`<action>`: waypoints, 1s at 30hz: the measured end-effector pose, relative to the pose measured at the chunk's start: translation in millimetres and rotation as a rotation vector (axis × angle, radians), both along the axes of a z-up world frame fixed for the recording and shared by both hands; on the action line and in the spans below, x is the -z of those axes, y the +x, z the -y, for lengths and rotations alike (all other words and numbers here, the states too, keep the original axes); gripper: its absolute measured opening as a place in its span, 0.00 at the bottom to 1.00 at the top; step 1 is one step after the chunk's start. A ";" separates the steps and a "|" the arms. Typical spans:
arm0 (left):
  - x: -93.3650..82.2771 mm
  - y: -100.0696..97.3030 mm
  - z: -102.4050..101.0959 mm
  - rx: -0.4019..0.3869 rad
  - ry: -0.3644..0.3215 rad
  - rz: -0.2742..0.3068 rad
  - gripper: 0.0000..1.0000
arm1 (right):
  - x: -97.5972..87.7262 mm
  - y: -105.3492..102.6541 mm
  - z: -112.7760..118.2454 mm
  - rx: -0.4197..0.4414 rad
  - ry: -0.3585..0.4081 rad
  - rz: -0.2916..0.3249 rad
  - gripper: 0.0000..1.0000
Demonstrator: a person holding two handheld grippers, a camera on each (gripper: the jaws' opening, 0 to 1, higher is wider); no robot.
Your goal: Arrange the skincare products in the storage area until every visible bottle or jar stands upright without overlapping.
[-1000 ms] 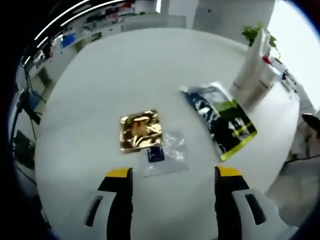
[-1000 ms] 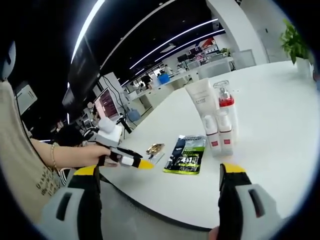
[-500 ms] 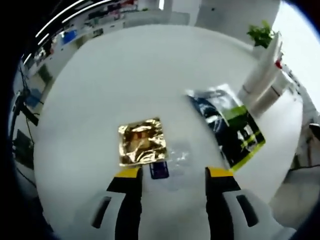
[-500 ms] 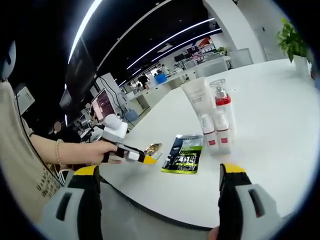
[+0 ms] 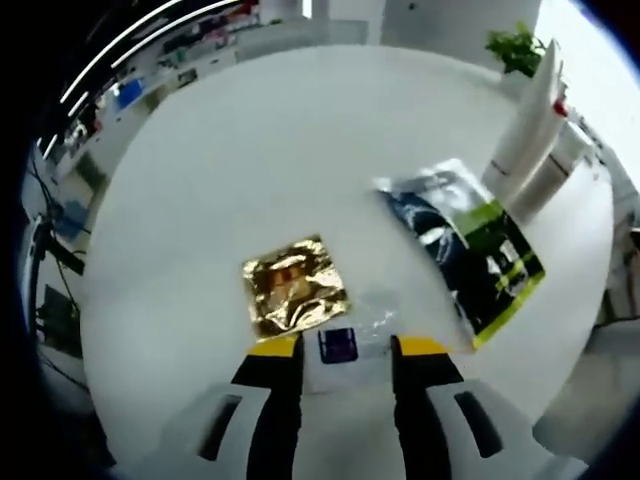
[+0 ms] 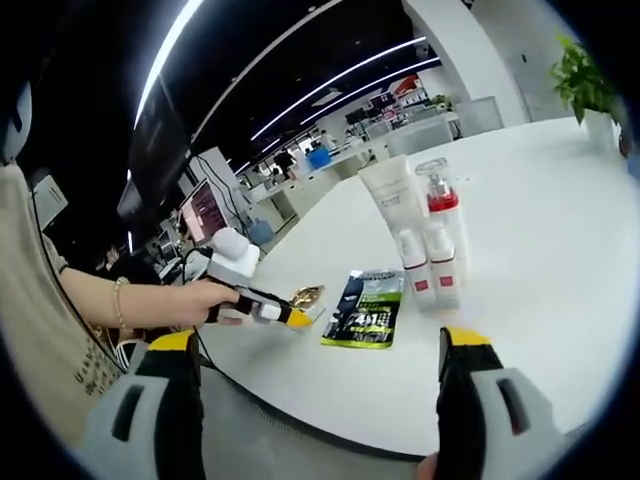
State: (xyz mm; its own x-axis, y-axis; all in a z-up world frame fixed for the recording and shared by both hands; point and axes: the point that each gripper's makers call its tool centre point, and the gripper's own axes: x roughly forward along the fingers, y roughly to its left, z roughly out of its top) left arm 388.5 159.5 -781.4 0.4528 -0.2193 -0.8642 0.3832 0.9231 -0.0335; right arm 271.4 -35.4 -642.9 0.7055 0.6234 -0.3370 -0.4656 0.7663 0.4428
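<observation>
A gold foil sachet (image 5: 293, 297) and a clear sachet with a dark blue label (image 5: 343, 343) lie flat on the white table (image 5: 250, 150). My left gripper (image 5: 346, 348) is low over the table, its yellow-tipped jaws apart on either side of the clear sachet. A green and black packet (image 5: 470, 255) lies to the right. Behind it stand a white tube (image 5: 530, 120) and bottles. In the right gripper view, a tall white tube (image 6: 393, 210), a red-collared pump bottle (image 6: 441, 205) and two small white bottles (image 6: 430, 272) stand upright. My right gripper (image 6: 320, 340) is wide open, off the table's edge.
A person's hand holds my left gripper (image 6: 298, 319) beside the gold sachet (image 6: 310, 295) and the green packet (image 6: 365, 318). A potted plant (image 6: 585, 75) stands at the table's far side. The table's front edge (image 6: 400, 432) runs close below my right jaws.
My left gripper has come down and forward over the clear sachet, and its jaws have narrowed around it. The right gripper has stayed still and open.
</observation>
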 end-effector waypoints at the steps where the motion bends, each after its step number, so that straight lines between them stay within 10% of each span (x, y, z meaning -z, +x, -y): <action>1: -0.2 -0.6 0.8 -0.001 -0.003 0.000 0.36 | 0.2 0.0 0.0 -0.001 -0.001 0.000 1.00; 15: 0.8 -10.2 13.0 0.006 -0.010 -0.010 0.47 | 1.7 -0.5 -0.4 -0.003 -0.005 -0.006 1.00; 30: -0.3 -7.2 16.1 0.049 0.000 0.043 0.37 | 2.8 -0.5 -1.0 -0.008 -0.015 -0.008 0.99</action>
State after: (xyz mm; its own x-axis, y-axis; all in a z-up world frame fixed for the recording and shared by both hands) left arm 381.2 143.5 -781.0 0.4784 -0.2424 -0.8440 0.4292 0.9031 -0.0161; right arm 270.9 -34.4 -645.8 0.6977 0.6237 -0.3524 -0.4680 0.7693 0.4349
